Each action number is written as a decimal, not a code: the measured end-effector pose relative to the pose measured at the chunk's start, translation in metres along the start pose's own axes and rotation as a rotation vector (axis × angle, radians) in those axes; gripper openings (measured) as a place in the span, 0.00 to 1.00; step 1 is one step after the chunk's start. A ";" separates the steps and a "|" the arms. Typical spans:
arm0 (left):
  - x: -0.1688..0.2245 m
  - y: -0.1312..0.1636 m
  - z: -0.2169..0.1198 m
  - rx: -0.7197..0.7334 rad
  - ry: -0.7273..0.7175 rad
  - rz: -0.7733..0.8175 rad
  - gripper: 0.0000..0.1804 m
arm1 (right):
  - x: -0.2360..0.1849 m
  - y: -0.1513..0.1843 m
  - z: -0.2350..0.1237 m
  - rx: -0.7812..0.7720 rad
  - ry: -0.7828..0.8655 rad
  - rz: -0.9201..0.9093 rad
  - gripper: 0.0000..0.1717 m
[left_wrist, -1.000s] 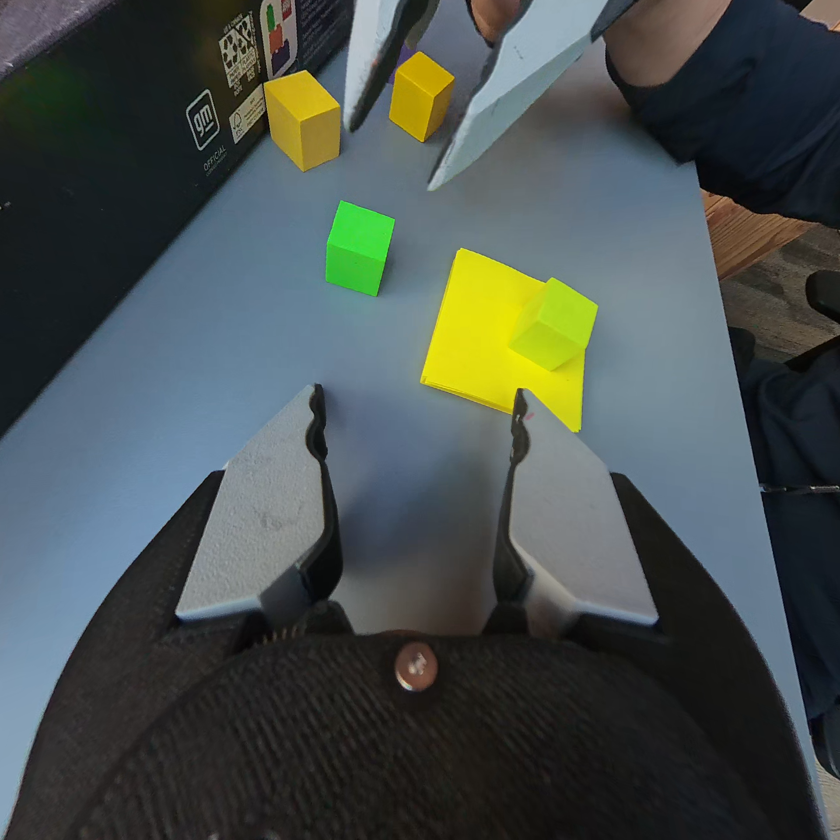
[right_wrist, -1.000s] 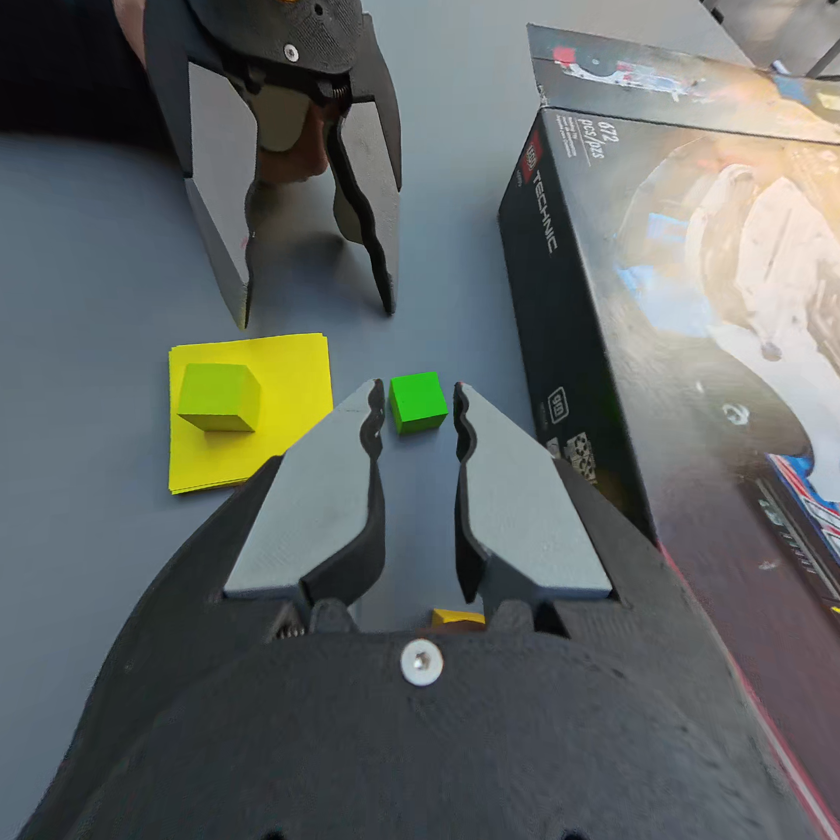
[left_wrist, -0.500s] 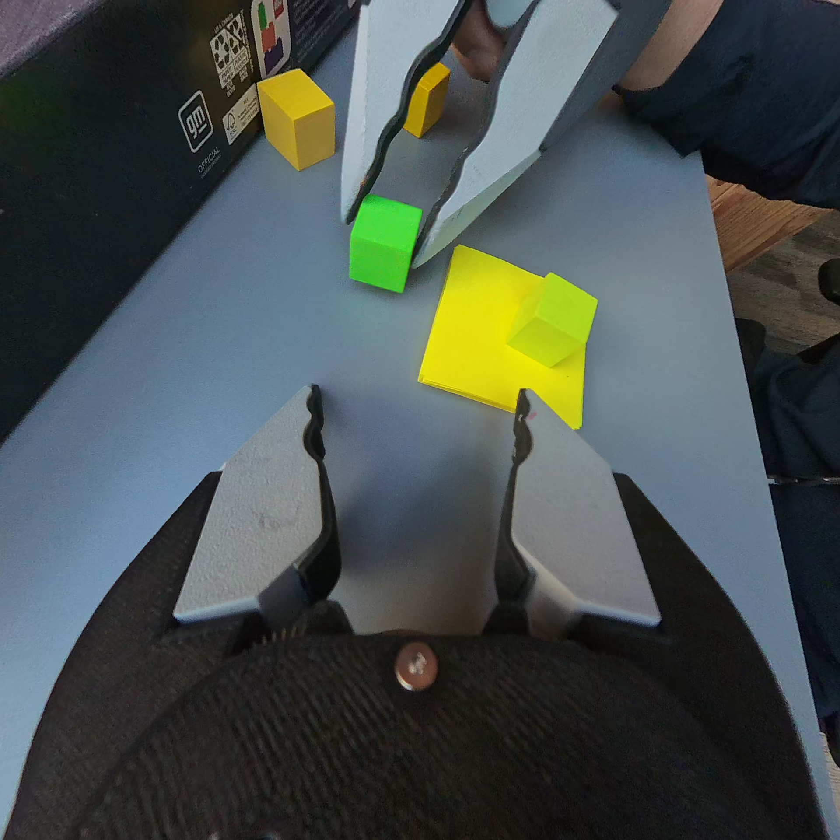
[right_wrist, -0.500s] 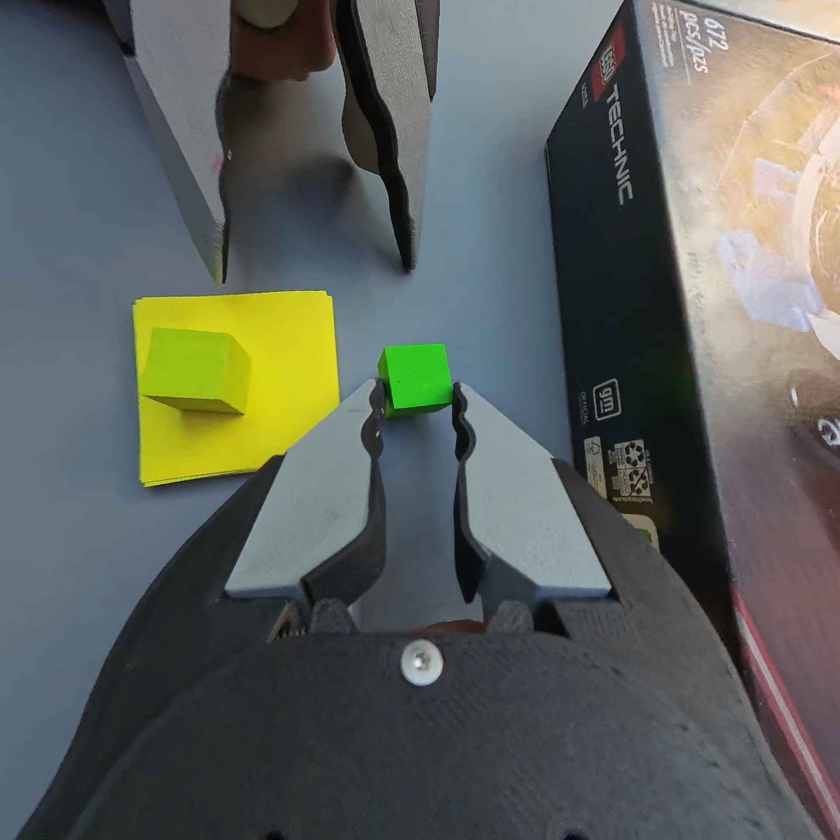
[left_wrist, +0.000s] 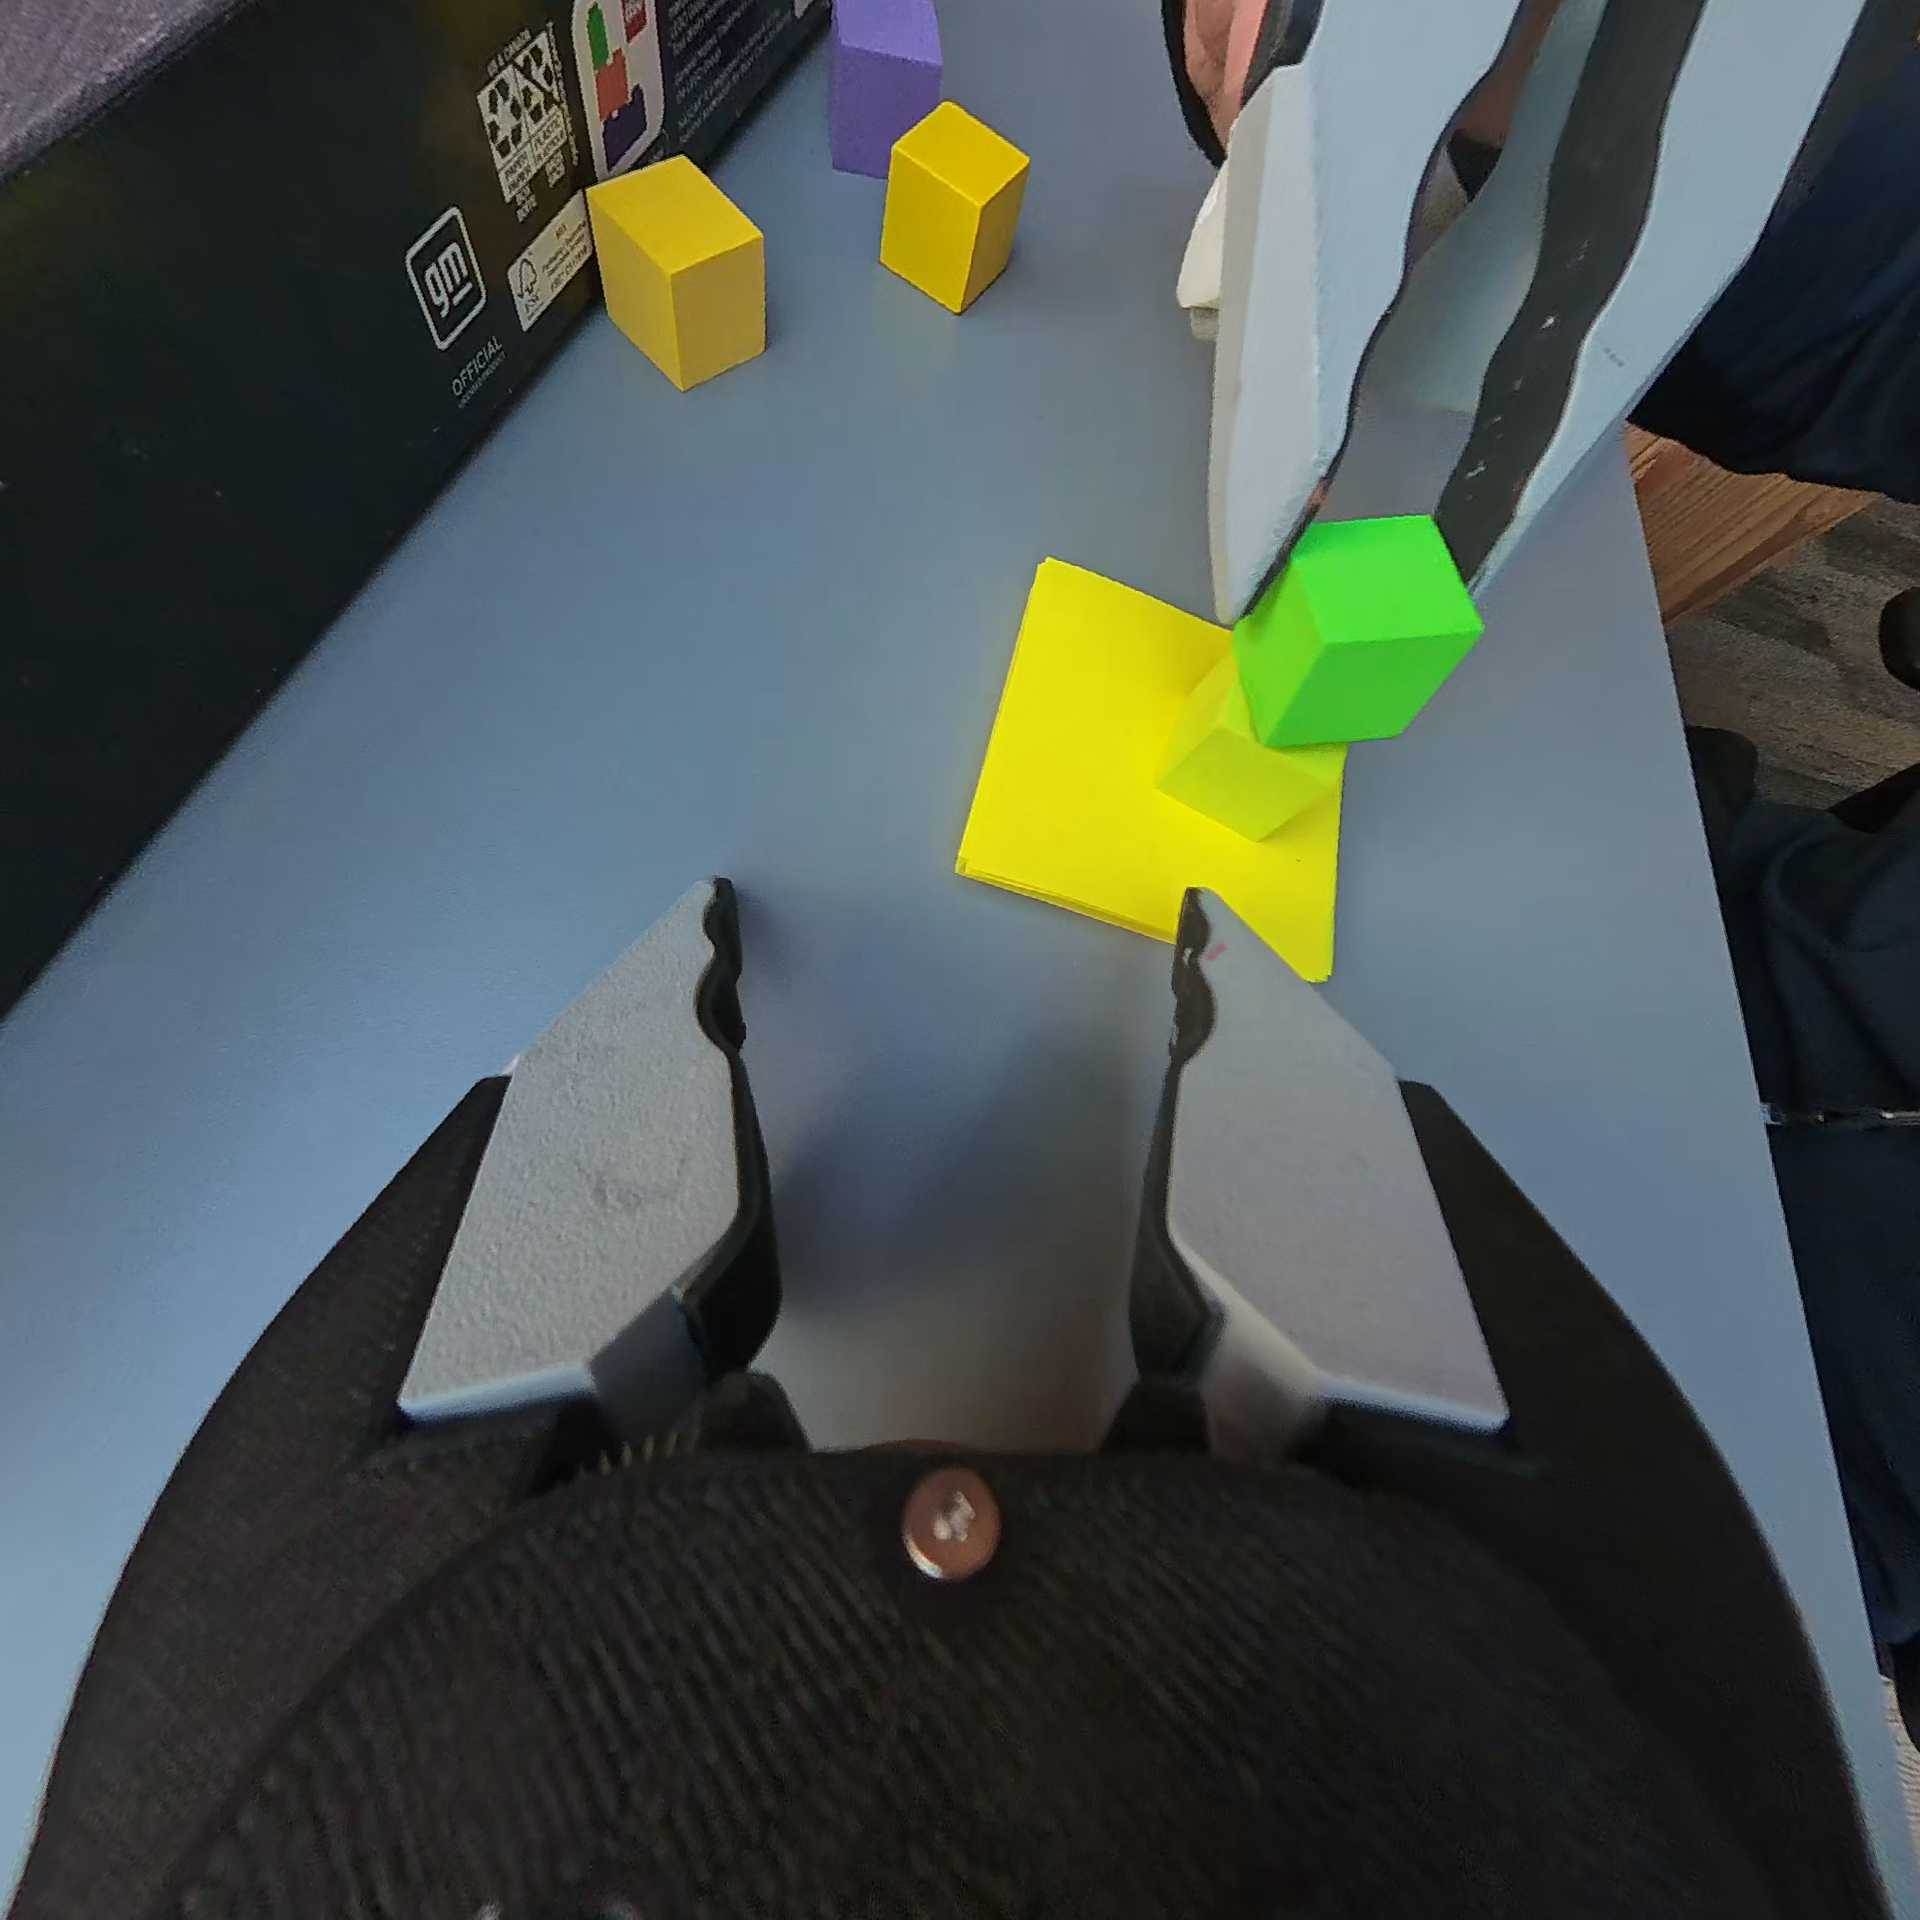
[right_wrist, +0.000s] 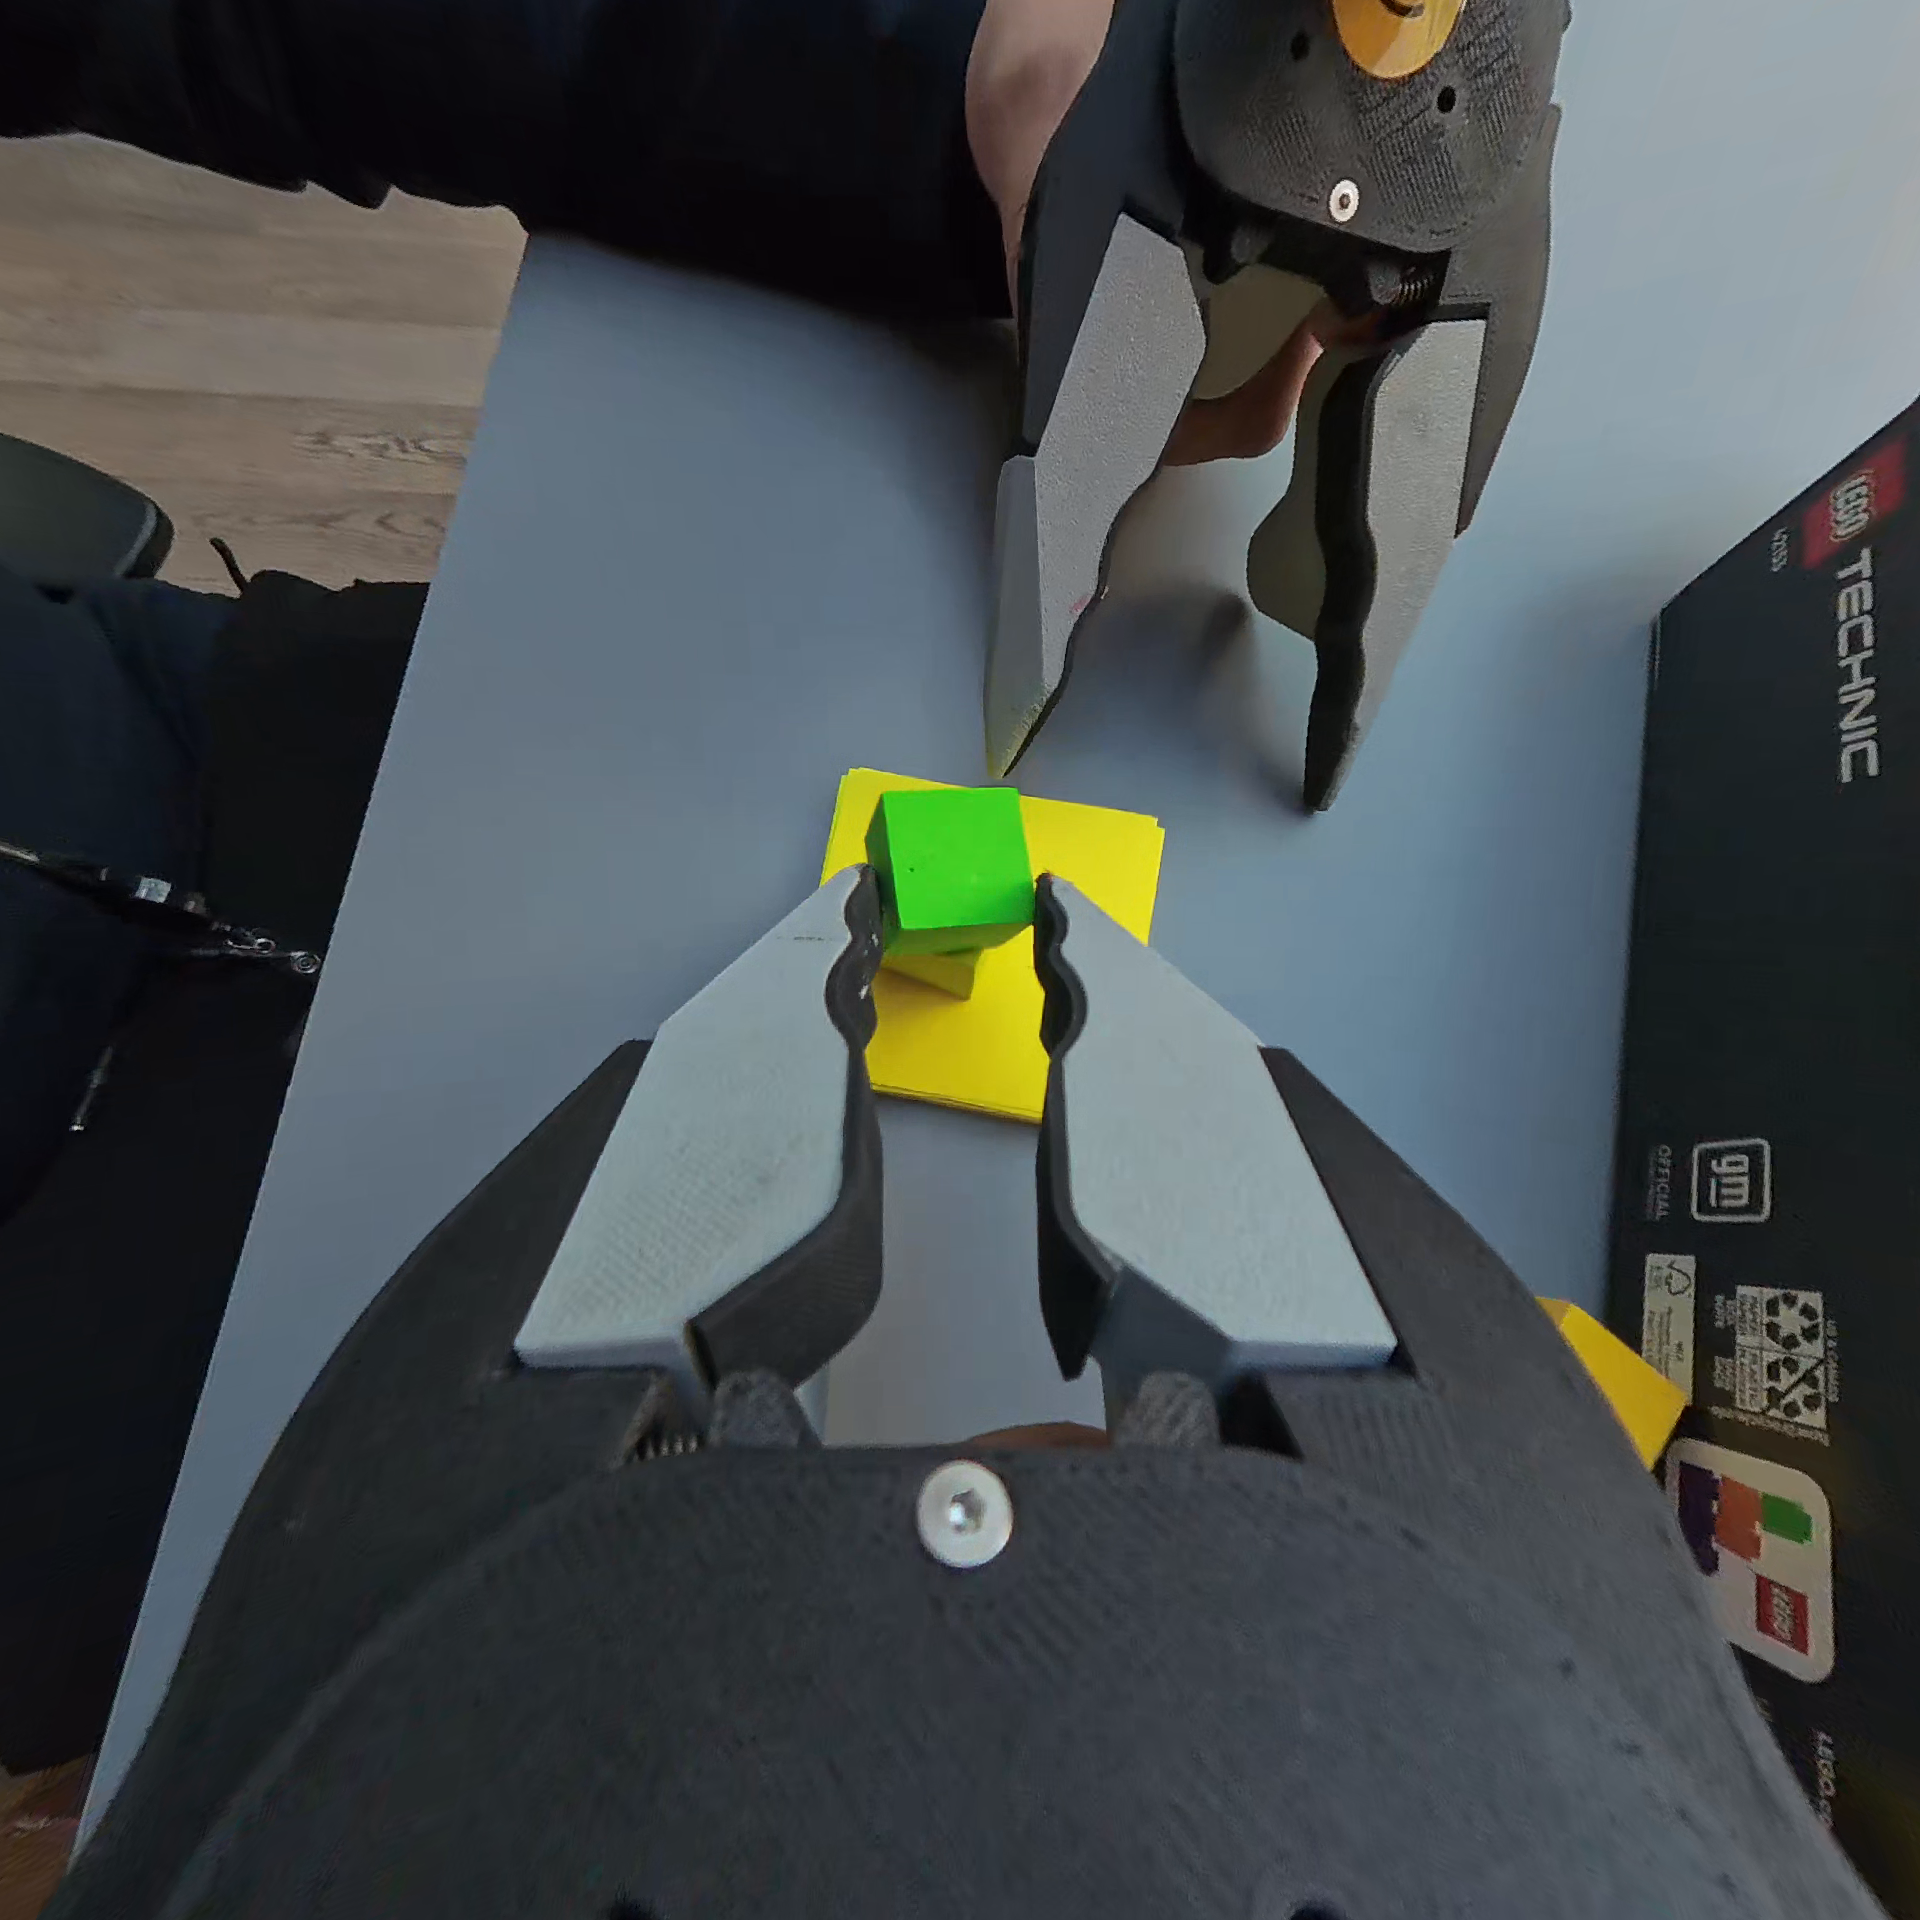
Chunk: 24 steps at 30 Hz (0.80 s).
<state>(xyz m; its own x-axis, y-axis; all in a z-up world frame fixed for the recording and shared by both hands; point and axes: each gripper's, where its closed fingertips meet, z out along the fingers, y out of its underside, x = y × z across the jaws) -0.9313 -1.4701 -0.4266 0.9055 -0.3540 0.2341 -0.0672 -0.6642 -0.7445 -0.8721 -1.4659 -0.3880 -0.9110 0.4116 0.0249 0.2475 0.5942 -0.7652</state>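
Holding the bright green cube (right_wrist: 951, 871) pinched between its two pads, the right tool (right_wrist: 951, 899) has it right over the lime-green cube (left_wrist: 1242, 774) that sits on the yellow sticky-note pad (left_wrist: 1081, 769), a bit toward 1 o'clock of the left wrist view's centre. The two look to be touching or nearly so, can't tell which. What bugs me: the green cube is skewed relative to the lime one and hangs off toward 3 o'clock in the left view, so if it ended up resting like that it could tip off or drag the lower cube across the paper. The pads only catch the cube near the fingertips (right_wrist: 860, 935), so a slip or twist in the grip seems possible too. The pad itself sits close to the worktop (left_wrist: 623, 727) edge at 3 o'clock, so anything that tumbles could go to the floor. The left tool (left_wrist: 951, 914) is spread wide with nothing in it, low over bare worktop, one fingertip right at the near edge of the pad. Up around 11 to 12 o'clock: two yellow blocks (left_wrist: 681, 270) and a purple block (left_wrist: 883, 83) beside a black printed box (left_wrist: 208, 364).
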 end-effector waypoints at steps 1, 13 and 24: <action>0.000 0.000 0.000 0.000 -0.001 -0.001 0.45 | 0.000 -0.001 0.000 0.004 0.001 0.003 0.15; -0.001 0.000 0.000 0.004 0.003 -0.012 0.45 | -0.002 -0.003 0.001 0.002 0.021 -0.033 0.16; -0.001 0.000 0.000 0.003 0.002 -0.008 0.45 | 0.001 0.005 0.005 -0.033 0.034 -0.044 0.19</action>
<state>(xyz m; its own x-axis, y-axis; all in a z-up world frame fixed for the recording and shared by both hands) -0.9318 -1.4698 -0.4265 0.9051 -0.3503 0.2410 -0.0592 -0.6651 -0.7444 -0.8734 -1.4658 -0.3947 -0.9097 0.4074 0.0808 0.2186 0.6350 -0.7410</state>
